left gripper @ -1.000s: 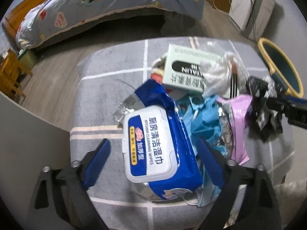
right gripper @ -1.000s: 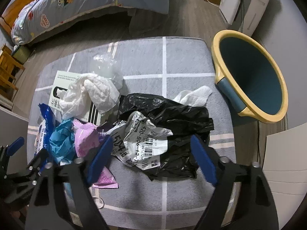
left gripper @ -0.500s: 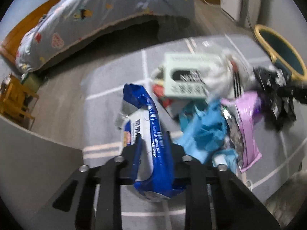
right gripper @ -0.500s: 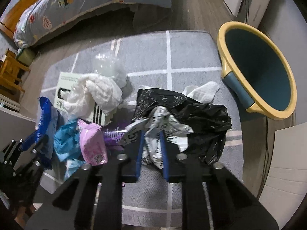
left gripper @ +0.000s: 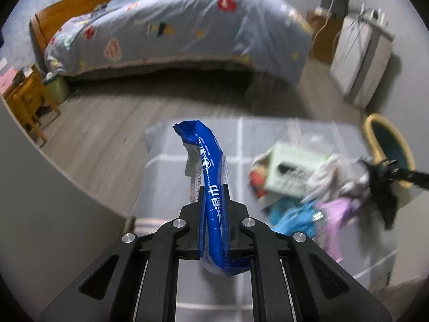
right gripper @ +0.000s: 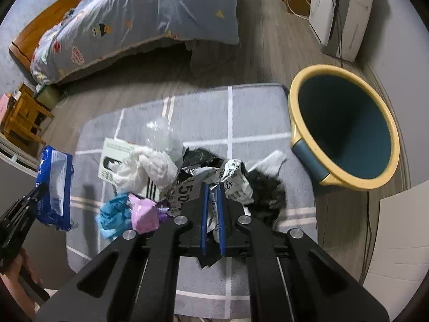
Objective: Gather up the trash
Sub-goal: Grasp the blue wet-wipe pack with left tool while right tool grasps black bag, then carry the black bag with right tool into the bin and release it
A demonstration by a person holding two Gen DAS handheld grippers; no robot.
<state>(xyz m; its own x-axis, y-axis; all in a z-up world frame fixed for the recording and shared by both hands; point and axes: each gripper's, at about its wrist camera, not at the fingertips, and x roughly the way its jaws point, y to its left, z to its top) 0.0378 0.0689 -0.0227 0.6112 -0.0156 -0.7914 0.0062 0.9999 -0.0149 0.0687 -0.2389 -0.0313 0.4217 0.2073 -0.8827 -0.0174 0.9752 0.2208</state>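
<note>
My left gripper (left gripper: 213, 190) is shut on a blue wet-wipes pack (left gripper: 211, 166) and holds it lifted above the grey rug (left gripper: 171, 177); the pack also shows in the right wrist view (right gripper: 55, 185). My right gripper (right gripper: 211, 187) is shut on a crumpled black plastic bag with a white barcode label (right gripper: 230, 177), raised off the rug (right gripper: 257, 123). A blue bin with a yellow rim (right gripper: 346, 128) lies tilted on its side at the right. The bin also shows in the left wrist view (left gripper: 388, 145).
On the rug lie a pale green box (right gripper: 115, 153), white crumpled paper (right gripper: 150, 166), clear plastic (right gripper: 161, 134), a teal wrapper (right gripper: 112, 212) and a pink wrapper (right gripper: 143, 212). A bed (right gripper: 134, 18) stands behind, a white appliance (right gripper: 340, 13) at back right, wooden furniture (right gripper: 21, 118) at left.
Both grippers went from open to shut: the left on the wipes pack, the right on the black bag. Both have since lifted their loads off the rug.
</note>
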